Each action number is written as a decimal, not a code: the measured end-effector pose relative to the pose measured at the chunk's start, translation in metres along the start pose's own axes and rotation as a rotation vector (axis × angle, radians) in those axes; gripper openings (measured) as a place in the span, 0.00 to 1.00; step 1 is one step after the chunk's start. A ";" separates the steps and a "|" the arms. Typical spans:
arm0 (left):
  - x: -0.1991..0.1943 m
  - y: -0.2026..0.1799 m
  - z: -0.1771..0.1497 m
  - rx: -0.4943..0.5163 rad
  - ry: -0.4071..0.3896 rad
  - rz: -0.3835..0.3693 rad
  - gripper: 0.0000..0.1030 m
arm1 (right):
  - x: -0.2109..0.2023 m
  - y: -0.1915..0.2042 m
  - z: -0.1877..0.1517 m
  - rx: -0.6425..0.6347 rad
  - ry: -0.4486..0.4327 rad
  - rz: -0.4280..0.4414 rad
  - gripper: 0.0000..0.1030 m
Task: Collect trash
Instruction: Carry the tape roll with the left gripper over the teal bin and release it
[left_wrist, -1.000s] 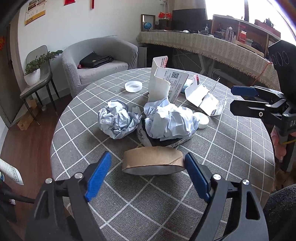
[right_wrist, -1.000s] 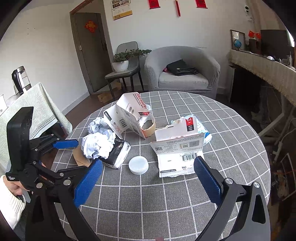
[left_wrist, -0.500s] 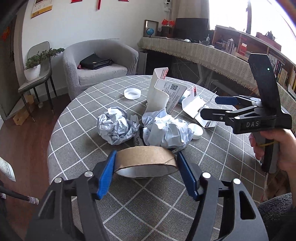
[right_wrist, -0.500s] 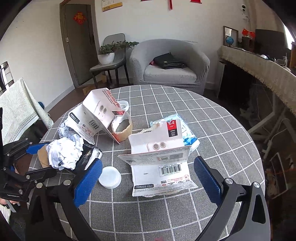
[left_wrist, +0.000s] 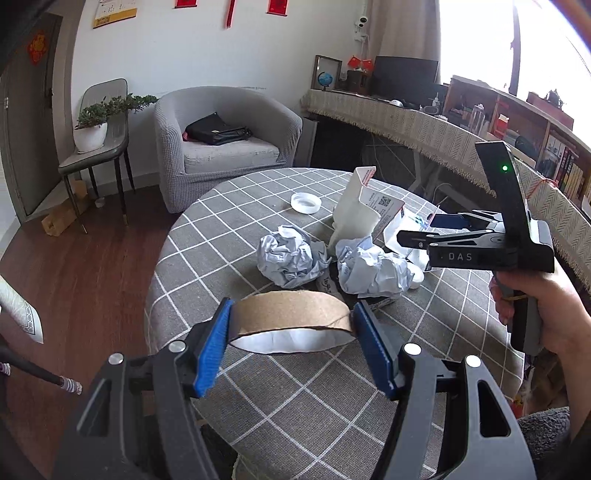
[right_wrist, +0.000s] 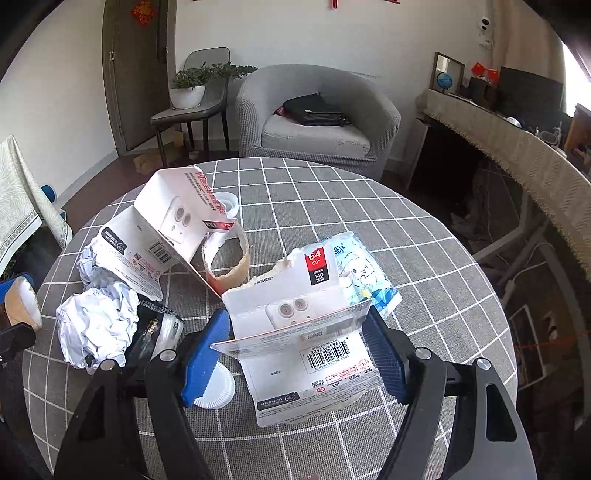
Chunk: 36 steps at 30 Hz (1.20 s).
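Left gripper (left_wrist: 291, 336) has its jaws pinching the cardboard tape ring (left_wrist: 291, 314) from both sides, ring at the near edge of the bench (left_wrist: 317, 398), prob just lifted off it (can't tell for sure). Right gripper (right_wrist: 295, 354) jaws are closed in on the torn camera box (right_wrist: 299, 332), pads touching both edges of the folded flap; box bottom seems to rest on the bench.

So approx. two items are in hand, nothing visibly binned. Left on the bench: two crumpled paper balls (left_wrist: 291, 254), the second camera box (right_wrist: 166, 236) standing tilted, another tape ring (right_wrist: 227, 262) beside it, wet-wipes pack (right_wrist: 362, 273) behind the held box, black wrapper (right_wrist: 155, 332) under the nearer ball, white lid (right_wrist: 216, 384) by the right gripper's left jaw, another white lid (left_wrist: 306, 202) farther back.

No bin or trash bag is in either view, so the drop-off spot is unknown. The wipes pack is half hidden by the box; the wrapper is mostly covered; fisheye warps the edges.
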<state>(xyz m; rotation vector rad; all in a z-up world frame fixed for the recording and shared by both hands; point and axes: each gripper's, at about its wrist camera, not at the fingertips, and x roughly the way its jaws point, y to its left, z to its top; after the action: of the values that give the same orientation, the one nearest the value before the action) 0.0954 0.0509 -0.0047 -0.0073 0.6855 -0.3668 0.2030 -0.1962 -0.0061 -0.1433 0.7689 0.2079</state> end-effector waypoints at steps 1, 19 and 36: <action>-0.003 0.003 0.000 -0.005 -0.004 0.010 0.66 | -0.007 -0.001 0.003 0.011 -0.019 -0.014 0.73; -0.047 0.065 -0.008 -0.114 -0.071 0.240 0.66 | -0.082 0.055 0.034 0.011 -0.266 0.234 0.73; -0.048 0.147 -0.074 -0.228 0.153 0.399 0.67 | -0.080 0.193 0.030 -0.119 -0.191 0.552 0.73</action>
<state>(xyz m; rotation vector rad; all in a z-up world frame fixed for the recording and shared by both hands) 0.0636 0.2133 -0.0513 -0.0580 0.8573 0.0963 0.1209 -0.0137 0.0614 -0.0199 0.5914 0.7809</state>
